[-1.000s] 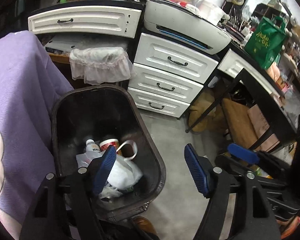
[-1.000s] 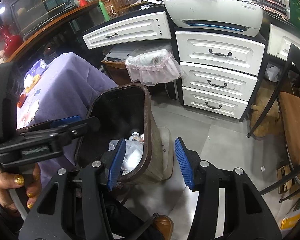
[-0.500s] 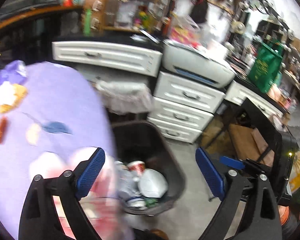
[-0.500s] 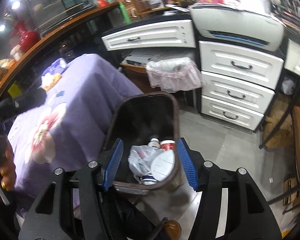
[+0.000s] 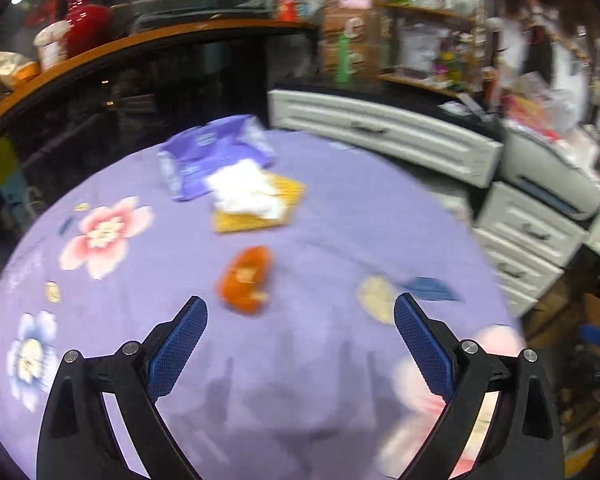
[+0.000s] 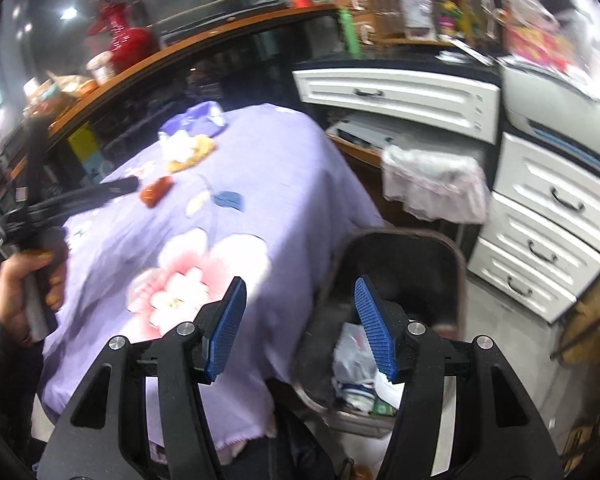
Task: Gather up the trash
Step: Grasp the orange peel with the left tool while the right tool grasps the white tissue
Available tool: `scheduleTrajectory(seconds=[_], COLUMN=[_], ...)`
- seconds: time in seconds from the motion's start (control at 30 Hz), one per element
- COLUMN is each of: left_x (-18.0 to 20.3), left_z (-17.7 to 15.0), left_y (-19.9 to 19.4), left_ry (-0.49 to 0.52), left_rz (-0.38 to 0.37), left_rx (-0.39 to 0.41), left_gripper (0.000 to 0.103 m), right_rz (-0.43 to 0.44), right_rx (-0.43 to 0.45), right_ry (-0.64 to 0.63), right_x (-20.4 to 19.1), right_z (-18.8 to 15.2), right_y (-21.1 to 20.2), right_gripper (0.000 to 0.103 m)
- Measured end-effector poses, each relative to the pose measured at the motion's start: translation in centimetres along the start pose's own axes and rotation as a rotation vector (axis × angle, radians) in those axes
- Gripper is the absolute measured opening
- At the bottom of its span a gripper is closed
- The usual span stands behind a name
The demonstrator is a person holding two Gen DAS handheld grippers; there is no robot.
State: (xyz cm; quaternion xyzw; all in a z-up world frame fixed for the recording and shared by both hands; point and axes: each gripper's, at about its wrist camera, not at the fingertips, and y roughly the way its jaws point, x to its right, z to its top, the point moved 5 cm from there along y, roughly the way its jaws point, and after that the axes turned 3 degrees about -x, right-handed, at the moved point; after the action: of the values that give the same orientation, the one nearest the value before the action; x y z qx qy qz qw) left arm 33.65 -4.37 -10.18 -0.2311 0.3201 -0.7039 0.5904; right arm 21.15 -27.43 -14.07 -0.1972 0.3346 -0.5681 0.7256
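The left tongs [image 5: 300, 340] hang over the near part of the worktop [image 5: 320, 400], which is covered in a purple flowered cloth, and their blue pads stand wide apart with nothing between them. Straight ahead of them, just past the pad tips and a little toward the left pad, lies an orange wrapper [image 5: 246, 280]; its long axis runs roughly away from the tongs with a slight tilt to the right, so the pads would close across its narrower width. Farther on along much the same line sit a white crumpled tissue [image 5: 246, 194] on a yellow packet [image 5: 288, 196], with a purple tissue pack [image 5: 216, 148] touching them at the far side. The blur leaves finer detail uncertain. The right tongs [image 6: 300, 328] are partly apart and empty, held over the gap between the worktop's edge and the dark trash bin [image 6: 456, 256], which stands on the floor beside the worktop with bags and paper already in it. From this side the wrapper is well away, up and to the left, with the left tongs' dark tip reaching close to it. The left hand [image 6: 24, 292] is therefore clearly the nearer one, and I judge the wrapper to be its likely next pick.
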Motion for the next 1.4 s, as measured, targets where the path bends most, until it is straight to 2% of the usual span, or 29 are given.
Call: scheduleTrajectory(seconds=[0.07, 0.2, 0.33, 0.4, 0.43, 0.67, 0.73, 0.83, 0.97, 1.17, 1.23, 1.27, 1.4], left_x=[-1.6, -2.9, -3.4, -3.6, -3.7, -6.0, -6.9, -8.1, -9.2, -10.0, -9.9, -9.8, -9.6], left_z=[0.1, 0.4, 0.4, 0.4, 0.3, 0.6, 1.2, 1.8, 2.1, 2.2, 2.1, 2.1, 2.0], left_y=[1.3, 4.3, 6.3, 6.5, 6.4, 4.1, 3.2, 1.7, 0.9, 1.4, 1.5, 1.6, 1.6], left_ry=[-0.008, -0.007, -0.024, -0.027, -0.030, -0.113, -0.129, -0.135, -0.160, -0.198, -0.195, -0.193, -0.195], left_rz=[0.010, 0.025, 0.000, -0.007, -0.009, -0.039, -0.014, 0.067, 0.093, 0.072, 0.066, 0.065, 0.058], left_rx=[-0.032, -0.094, -0.139, -0.142, -0.140, -0.043, -0.003, 0.061, 0.091, 0.077, 0.074, 0.073, 0.071], left_gripper=[0.084, 0.079, 0.060, 0.047, 0.034, 0.030, 0.030, 0.030, 0.030, 0.030, 0.030, 0.030, 0.030], right_rz=[0.011, 0.030, 0.055, 0.068, 0.078, 0.152, 0.175, 0.188, 0.168, 0.102, 0.082, 0.080, 0.083], right_rx=[0.003, 0.010, 0.005, 0.003, 0.002, -0.028, -0.041, -0.074, -0.102, -0.135, -0.151, -0.157, -0.131], right_ry=[-0.028, -0.084, -0.128, -0.143, -0.154, -0.230, -0.255, -0.293, -0.321, -0.328, -0.330, -0.330, -0.333], right_x=[-1.3, -3.8, -5.9, -6.8, -7.4, -12.2, -14.0, -16.5, -18.9, -20.4, -20.5, -20.5, -20.5], right_z=[0.8, 2.5, 4.3, 5.4, 6.1, 10.4, 11.8, 13.4, 15.6, 18.2, 18.4, 18.3, 18.3], right_y=[0.3, 1.0, 2.2, 2.9, 3.5, 8.4, 10.4, 13.5, 18.0, 23.8, 25.2, 25.6, 25.2], right_gripper=[0.057, 0.057, 0.057, 0.057, 0.057, 0.057, 0.057, 0.057, 0.057, 0.057, 0.047, 0.034, 0.024])
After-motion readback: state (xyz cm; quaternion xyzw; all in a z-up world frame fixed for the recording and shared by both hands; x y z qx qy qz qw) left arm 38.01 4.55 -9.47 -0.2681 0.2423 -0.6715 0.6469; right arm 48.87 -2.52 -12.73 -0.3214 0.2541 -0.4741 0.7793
